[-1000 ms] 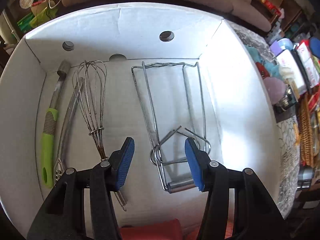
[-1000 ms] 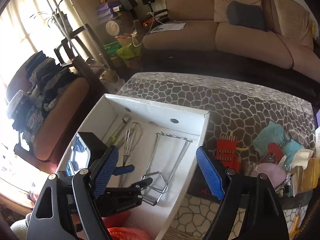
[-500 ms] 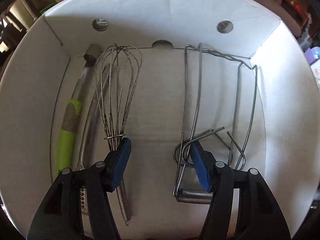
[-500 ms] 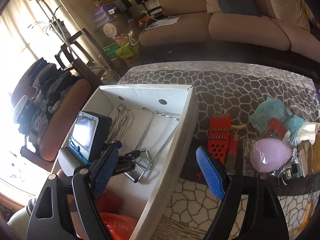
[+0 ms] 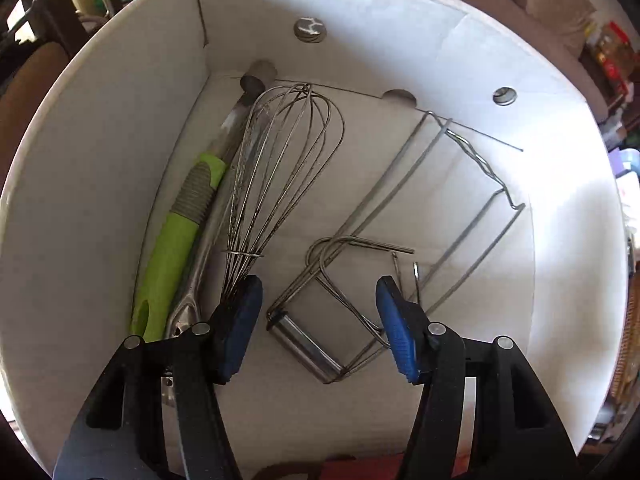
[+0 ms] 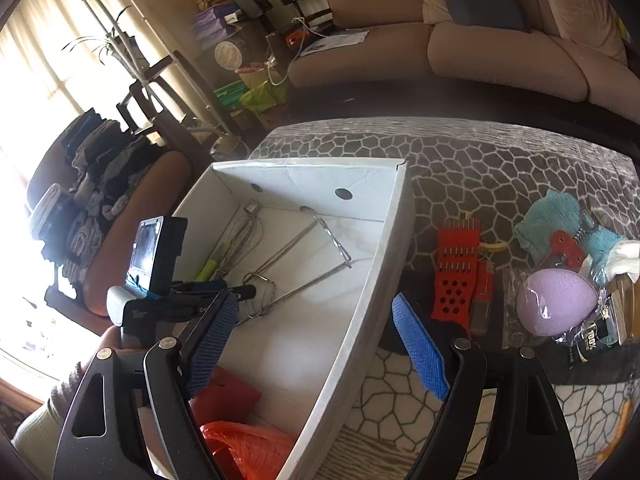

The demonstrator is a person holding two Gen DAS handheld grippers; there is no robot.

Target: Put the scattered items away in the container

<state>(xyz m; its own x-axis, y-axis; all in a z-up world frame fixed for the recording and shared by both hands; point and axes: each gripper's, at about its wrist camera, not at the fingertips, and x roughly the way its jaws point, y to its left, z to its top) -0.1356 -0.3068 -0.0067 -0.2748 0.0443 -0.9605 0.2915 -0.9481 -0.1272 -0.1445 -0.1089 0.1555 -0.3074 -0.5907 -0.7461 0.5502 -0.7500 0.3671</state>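
Our left claw [image 5: 318, 330] points down into the white box [image 5: 100, 184], jaws apart and gripping nothing, with the wire rack's [image 5: 452, 208] steel roller [image 5: 306, 342] between the pads, untouched. The whisk [image 5: 276, 168] lies just left of the left pad, and beyond it a metal utensil [image 5: 192, 292] and the green-handled tool [image 5: 172, 252] lie along the wall. Our right claw [image 6: 316, 346] hangs wide open and empty over the box's right rim. To its right, still on the patterned cloth [image 6: 480, 168], lie the red grater [image 6: 454, 276], purple sponge [image 6: 556, 298] and teal cloth [image 6: 552, 220].
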